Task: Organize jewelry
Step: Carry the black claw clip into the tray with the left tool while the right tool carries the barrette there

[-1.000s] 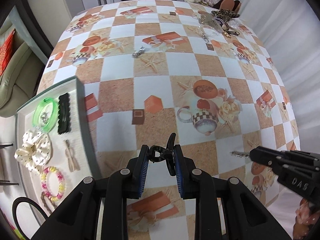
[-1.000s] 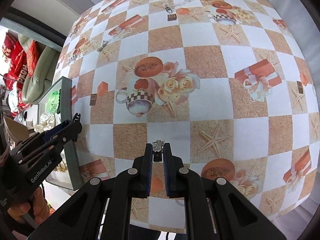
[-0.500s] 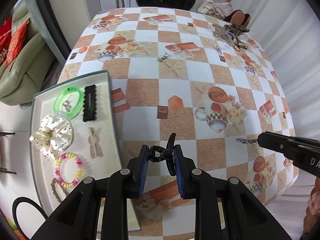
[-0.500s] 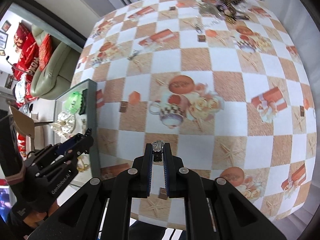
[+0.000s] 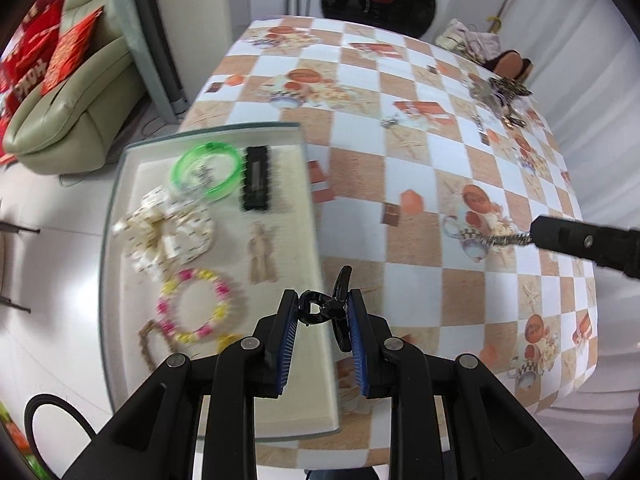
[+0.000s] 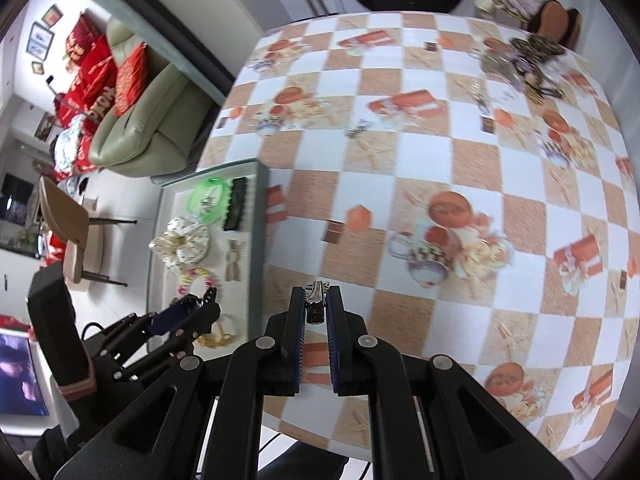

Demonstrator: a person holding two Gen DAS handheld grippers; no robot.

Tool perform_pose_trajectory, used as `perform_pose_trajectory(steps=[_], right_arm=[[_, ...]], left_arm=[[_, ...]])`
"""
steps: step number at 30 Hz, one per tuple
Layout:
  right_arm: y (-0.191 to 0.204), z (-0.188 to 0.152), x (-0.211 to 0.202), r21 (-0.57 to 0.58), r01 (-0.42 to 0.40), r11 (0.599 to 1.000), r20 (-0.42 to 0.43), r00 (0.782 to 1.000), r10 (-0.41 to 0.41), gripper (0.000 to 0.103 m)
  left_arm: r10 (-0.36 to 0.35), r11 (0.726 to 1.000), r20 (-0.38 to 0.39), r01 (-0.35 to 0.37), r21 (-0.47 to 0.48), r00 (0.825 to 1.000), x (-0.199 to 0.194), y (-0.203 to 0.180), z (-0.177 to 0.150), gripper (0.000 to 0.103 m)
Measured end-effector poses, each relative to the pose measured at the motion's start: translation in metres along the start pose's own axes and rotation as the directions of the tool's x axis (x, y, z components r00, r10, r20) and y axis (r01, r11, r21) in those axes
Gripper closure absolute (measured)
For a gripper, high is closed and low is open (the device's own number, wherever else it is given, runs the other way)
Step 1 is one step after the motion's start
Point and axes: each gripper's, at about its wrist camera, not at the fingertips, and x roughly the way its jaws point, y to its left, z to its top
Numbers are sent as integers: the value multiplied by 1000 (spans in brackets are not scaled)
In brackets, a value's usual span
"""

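The black claw hair clip (image 5: 330, 312) sits pinched between the pads of my left gripper (image 5: 322, 314), held in the air above the right rim of the white tray (image 5: 320, 240). In my right gripper (image 6: 316, 312), the jaws are pressed onto a small silver metal clip (image 6: 316, 300), held above the checkered tablecloth (image 6: 420, 184), just right of the tray.

I judge the step in hand to be the carry to the tray, both pieces lifted and neither yet set down.

The tray already holds a green bangle (image 5: 207, 170), black comb clip (image 5: 256, 184), cream scrunchie (image 5: 168, 232), beige clip (image 5: 262, 256) and beaded bracelet (image 5: 198, 306).

My next move calls for lowering the claw clip onto a bare patch, probably near the tray's right side, then spreading the pads.

A loose jewelry pile (image 5: 500, 96) remains at the far corner.
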Motion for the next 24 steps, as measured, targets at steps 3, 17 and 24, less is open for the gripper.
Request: perform_pose_trajectory(steps=[3, 17, 24], right_arm=[[18, 4, 4, -34, -14, 999, -7, 1000, 14, 92], [97, 17, 48, -192, -99, 976, -96, 992, 82, 92], [114, 25, 77, -214, -120, 969, -151, 985, 89, 92]], left_arm=[[17, 999, 2, -16, -43, 1000, -4, 20, -8, 73], [81, 976, -27, -85, -203, 996, 1, 95, -36, 73], [81, 968, -39, -88, -235, 996, 15, 104, -35, 73]])
